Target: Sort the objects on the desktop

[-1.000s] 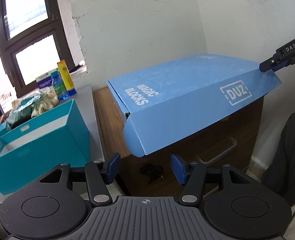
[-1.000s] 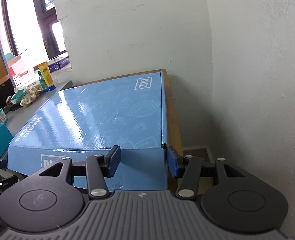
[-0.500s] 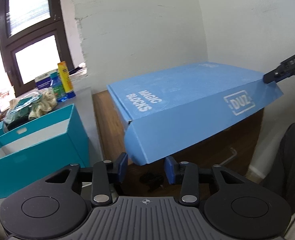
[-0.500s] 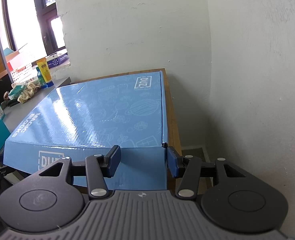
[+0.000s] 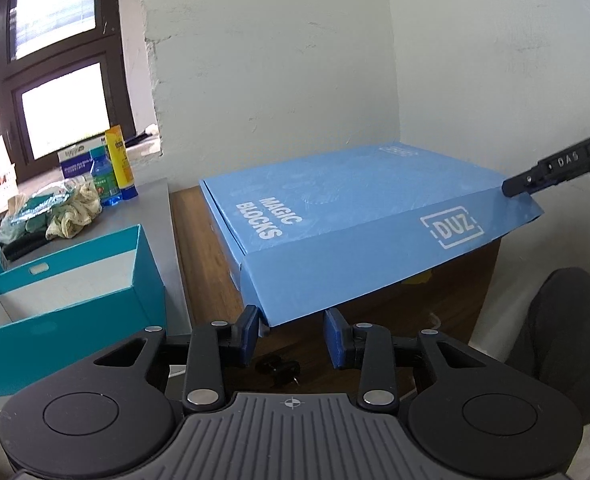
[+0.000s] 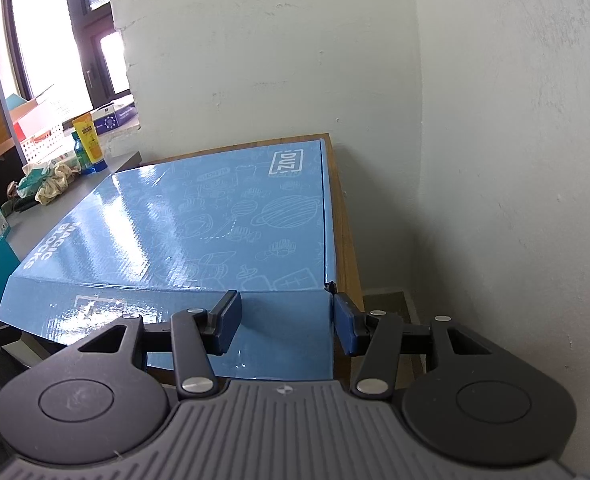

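Note:
A large flat blue box (image 5: 335,208) printed "MAGIC BLOCKS" lies on a wooden cabinet (image 5: 199,264), its near edge hanging over the front. My left gripper (image 5: 293,330) sits at the box's near left corner, which dips between the blue pads; both pads appear to press on it. In the right wrist view the same box (image 6: 215,220) fills the middle. My right gripper (image 6: 285,316) straddles its near right corner with the jaws wide. The left pad lies over the front flap and the right pad is just outside the torn corner. One of its fingers (image 5: 551,168) shows at that corner.
An open teal box (image 5: 75,312) stands on the grey desk (image 5: 143,208) to the left. Behind it are a cloth bundle (image 5: 55,212), a blue bottle (image 5: 103,176) and a yellow tube (image 5: 120,164). White walls close in behind and to the right. A person's dark-clad leg (image 5: 555,320) is at lower right.
My left gripper's jaws have narrowed around the box's near left corner, which was above them before. The box's left end has settled lower. The right gripper has not moved.

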### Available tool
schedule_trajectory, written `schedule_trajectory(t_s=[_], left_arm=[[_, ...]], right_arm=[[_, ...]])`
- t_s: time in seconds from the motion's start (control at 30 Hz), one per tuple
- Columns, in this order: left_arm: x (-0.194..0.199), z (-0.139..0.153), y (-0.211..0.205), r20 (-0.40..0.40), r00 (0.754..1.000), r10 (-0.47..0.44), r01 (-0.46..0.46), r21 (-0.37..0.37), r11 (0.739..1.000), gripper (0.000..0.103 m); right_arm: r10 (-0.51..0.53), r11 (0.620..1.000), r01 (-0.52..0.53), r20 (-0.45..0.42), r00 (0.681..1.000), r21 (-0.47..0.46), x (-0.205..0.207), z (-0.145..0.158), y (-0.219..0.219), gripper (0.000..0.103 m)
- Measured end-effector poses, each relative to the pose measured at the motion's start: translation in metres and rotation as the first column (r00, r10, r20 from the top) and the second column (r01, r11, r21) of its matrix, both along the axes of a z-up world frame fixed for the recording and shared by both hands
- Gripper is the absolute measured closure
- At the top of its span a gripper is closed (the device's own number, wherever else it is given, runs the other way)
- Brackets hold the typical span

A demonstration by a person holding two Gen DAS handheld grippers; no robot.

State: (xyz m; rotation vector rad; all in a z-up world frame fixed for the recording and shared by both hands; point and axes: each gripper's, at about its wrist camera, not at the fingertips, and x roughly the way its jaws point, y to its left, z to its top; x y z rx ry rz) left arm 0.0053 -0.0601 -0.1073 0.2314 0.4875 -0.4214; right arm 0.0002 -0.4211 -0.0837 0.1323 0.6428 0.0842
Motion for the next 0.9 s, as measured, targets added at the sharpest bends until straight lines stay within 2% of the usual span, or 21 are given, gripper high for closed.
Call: schedule_trajectory(t_s=[0.13, 0.57, 0.73, 0.9], left_arm=[[0.003, 0.005, 0.003, -0.038, 0.999, 0.006, -0.007, -0.027, 1.0, 0.065], [0.008, 0.012, 0.004, -0.096, 0.995, 0.019, -0.024, -0.049, 0.999, 0.065], [0.009, 0.014, 0.008, -0.121, 0.993, 0.016, -0.027, -0.085, 0.996, 0.065], [0.01, 0.004, 0.004, -0.12, 0.992, 0.026, -0.032, -0.055, 0.998, 0.064]], right_arm=[[-0.001, 1.0, 0.001, -0.004, 1.0, 0.003, 0.0, 0.001, 0.0, 0.046], [0.001, 1.0, -0.002, -0.012, 1.0, -0.006, -0.001, 0.003, 0.001, 0.046], [0.002, 1.0, -0.002, -0.011, 1.0, -0.009, -0.002, 0.004, 0.002, 0.045], [0.003, 1.0, -0.003, -0.01, 1.0, -0.021, -0.004, 0.003, 0.004, 0.045]])
